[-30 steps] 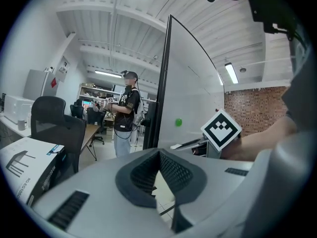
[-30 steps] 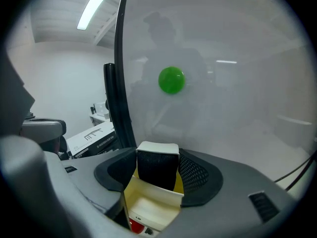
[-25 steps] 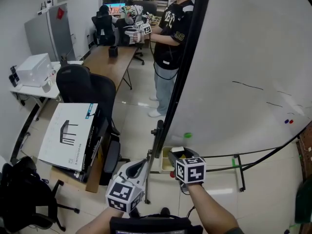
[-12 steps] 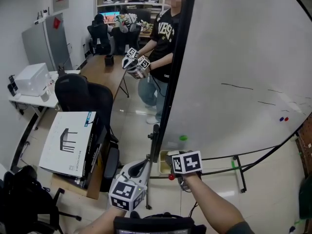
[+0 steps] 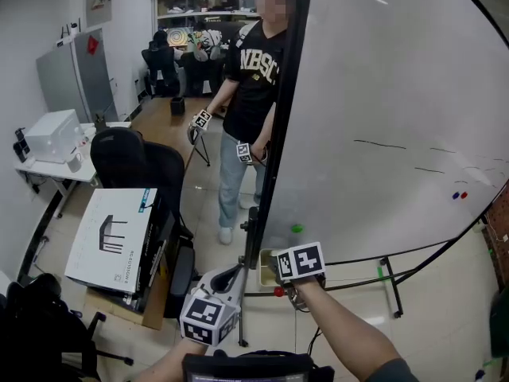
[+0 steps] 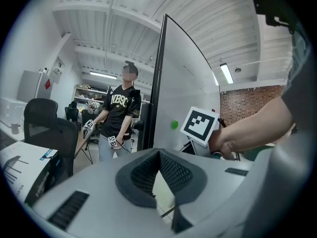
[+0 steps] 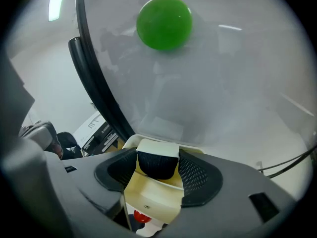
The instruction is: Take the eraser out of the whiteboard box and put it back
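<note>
The eraser (image 7: 157,163), with a white back and dark felt, sits between the pads of my right gripper (image 7: 157,151), which is shut on it. It hangs just over the open cream whiteboard box (image 7: 153,195) fixed at the foot of the whiteboard (image 5: 382,118). In the head view the right gripper (image 5: 281,267) points down at the box (image 5: 265,269) beside the board's black frame. My left gripper (image 5: 236,271) is held lower left of it, its tips (image 6: 159,155) together with nothing between them.
A green magnet (image 7: 164,23) sticks to the board above the box, and a red knob (image 7: 141,215) shows below it. A person in a black shirt (image 5: 250,94) stands behind the board's edge holding grippers. A carton (image 5: 111,229) and office chair (image 5: 135,153) stand at the left.
The person in the black shirt has walked nearer and lowered both arms. My right gripper has tipped a little with the eraser still in it. The left gripper has kept still.
</note>
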Demonstrator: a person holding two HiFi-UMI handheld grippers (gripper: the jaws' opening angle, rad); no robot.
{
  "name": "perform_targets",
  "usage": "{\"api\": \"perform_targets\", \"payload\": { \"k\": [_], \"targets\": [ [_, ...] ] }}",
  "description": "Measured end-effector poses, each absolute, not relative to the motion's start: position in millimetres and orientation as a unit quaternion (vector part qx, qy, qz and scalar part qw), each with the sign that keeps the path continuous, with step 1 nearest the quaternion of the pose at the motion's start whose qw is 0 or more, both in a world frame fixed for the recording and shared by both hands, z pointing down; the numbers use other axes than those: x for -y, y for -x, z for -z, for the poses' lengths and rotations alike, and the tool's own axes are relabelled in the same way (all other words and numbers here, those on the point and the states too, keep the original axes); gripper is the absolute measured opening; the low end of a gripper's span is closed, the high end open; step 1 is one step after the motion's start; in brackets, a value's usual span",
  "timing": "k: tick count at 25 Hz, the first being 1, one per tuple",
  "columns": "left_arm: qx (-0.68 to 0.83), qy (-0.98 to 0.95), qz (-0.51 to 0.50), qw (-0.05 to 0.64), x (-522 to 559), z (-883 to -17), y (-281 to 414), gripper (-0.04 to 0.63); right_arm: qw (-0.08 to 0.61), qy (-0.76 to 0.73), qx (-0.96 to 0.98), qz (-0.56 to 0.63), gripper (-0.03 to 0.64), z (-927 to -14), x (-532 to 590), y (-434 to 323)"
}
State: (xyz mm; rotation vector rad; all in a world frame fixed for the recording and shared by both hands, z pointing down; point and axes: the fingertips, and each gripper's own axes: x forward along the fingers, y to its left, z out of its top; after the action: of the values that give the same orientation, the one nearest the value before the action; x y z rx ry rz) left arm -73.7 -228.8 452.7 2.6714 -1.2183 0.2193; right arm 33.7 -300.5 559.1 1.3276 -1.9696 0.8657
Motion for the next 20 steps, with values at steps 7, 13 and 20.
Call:
{"api": "perform_targets", "payload": {
  "k": [7,13,20],
  "targets": [
    [0.415,-0.901,-0.080,0.100,224.4,-451.7,78.3,0.028,0.286,-0.516,0.741,-0.321,0.295,-556.8,299.9,-36.2],
    [0.423,-0.897,-0.082,0.103,222.7,-454.2,77.9,0.028,0.263,-0.513,0.749,-0.328,0.310,-552.4,299.4,-34.8],
    [0.444,-0.887,-0.076,0.101,218.3,-443.1,71.0,0.028,0.151,-0.492,0.801,-0.306,0.310,-488.2,282.2,-55.5]
  ]
}}
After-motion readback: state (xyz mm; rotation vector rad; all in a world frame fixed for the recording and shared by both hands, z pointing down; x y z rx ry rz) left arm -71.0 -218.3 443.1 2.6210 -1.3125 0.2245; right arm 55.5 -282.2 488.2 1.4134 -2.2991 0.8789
